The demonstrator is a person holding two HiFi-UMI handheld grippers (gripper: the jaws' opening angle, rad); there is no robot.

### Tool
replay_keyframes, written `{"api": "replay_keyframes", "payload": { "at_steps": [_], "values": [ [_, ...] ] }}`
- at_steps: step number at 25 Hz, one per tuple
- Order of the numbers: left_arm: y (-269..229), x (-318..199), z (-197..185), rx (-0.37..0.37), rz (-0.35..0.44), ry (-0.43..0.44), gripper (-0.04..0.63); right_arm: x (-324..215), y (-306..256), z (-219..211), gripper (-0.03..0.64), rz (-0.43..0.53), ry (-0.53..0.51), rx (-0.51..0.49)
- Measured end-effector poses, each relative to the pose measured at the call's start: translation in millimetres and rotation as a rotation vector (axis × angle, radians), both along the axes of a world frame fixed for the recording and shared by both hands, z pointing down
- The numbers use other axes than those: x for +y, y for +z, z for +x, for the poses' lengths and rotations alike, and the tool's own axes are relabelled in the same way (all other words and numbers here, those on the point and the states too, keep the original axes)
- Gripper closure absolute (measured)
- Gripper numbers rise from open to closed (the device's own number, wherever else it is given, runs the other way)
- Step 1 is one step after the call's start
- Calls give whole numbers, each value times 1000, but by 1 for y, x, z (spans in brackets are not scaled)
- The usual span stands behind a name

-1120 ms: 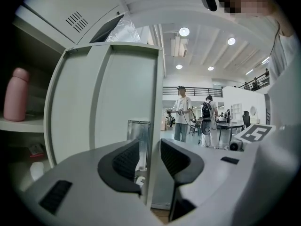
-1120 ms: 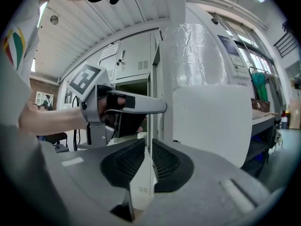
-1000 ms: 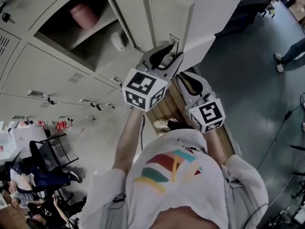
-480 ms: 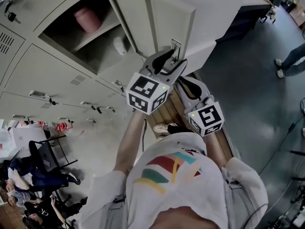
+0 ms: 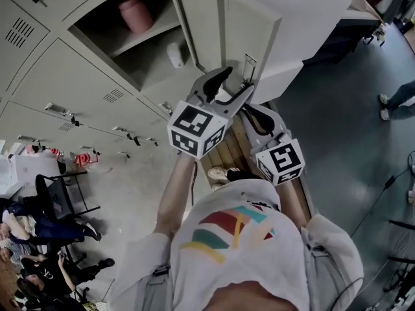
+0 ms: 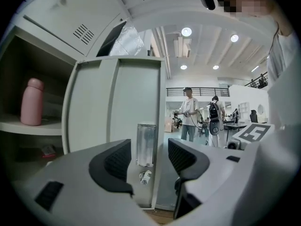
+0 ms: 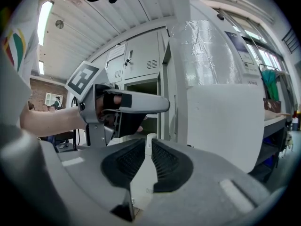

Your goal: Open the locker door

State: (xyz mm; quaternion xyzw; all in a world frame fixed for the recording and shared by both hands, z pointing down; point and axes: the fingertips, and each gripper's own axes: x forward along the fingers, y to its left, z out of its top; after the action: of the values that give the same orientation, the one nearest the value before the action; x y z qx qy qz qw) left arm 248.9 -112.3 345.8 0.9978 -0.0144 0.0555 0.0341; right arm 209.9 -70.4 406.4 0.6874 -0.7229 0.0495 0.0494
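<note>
Grey metal locker door [image 5: 227, 31]: stands swung well out from its compartment, inner face towards the person.

Left claw [image 6: 148, 157]: released. Its jaws have just been opening and stand wide apart. The door's small rectangular metal latch plate [image 6: 146, 145] shows in the gap between them, with no pad touching it.

Right claw [image 7: 146, 157]: clenched. A thin pale strip fills the narrow gap between its ribbed pads. I judge this to be the free edge of the locker door. In the head view this claw [image 5: 249, 112] sits just beside the left claw [image 5: 232, 86], both at the latch side of the door.

Surroundings: a pink cylindrical bottle [image 6: 32, 101] stands upright on the shelf inside the open compartment, well apart from both claws.

Risks, as judged:
- The door appears to be held by one narrow pinch on a thin sheet edge. A sideways pull could slide the pads off and let the door swing freely.
- The wide left jaws lie near the latch plate. Any forward drift could catch a jaw on it and jolt the door.
- A free swing could drive the door against neighbouring lockers.
</note>
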Motion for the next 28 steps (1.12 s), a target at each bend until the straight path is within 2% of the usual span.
{"api": "replay_keyframes", "payload": {
  "at_steps": [4,7,8,10,12,17,21,25,28],
  "values": [
    [-12,-17,-26,34,11,-80,364,-10,-8,-7,574,10,-15,31],
    [-25,-32,-49,59,62,-168,373,-22,-20,-12,580,28,-23,54],
    [-30,-36,-58,70,85,-201,403,-27,-26,-13,581,37,-27,61],
    [-43,-47,-76,106,124,-280,513,-38,-37,-17,588,58,-40,77],
    [-56,-58,-98,143,151,-364,563,-51,-50,-22,595,85,-52,96],
    [-76,-87,-166,189,183,-608,580,-83,-86,-46,612,159,-68,142],
    [-80,-105,-231,208,185,-839,581,-106,-119,-90,612,249,-174,180],
    [-79,-111,-292,177,203,-1038,581,-119,-144,-137,612,322,-250,197],
    [-77,-103,-330,138,240,-1169,580,-122,-150,-170,612,356,-311,259]
  ]
}}
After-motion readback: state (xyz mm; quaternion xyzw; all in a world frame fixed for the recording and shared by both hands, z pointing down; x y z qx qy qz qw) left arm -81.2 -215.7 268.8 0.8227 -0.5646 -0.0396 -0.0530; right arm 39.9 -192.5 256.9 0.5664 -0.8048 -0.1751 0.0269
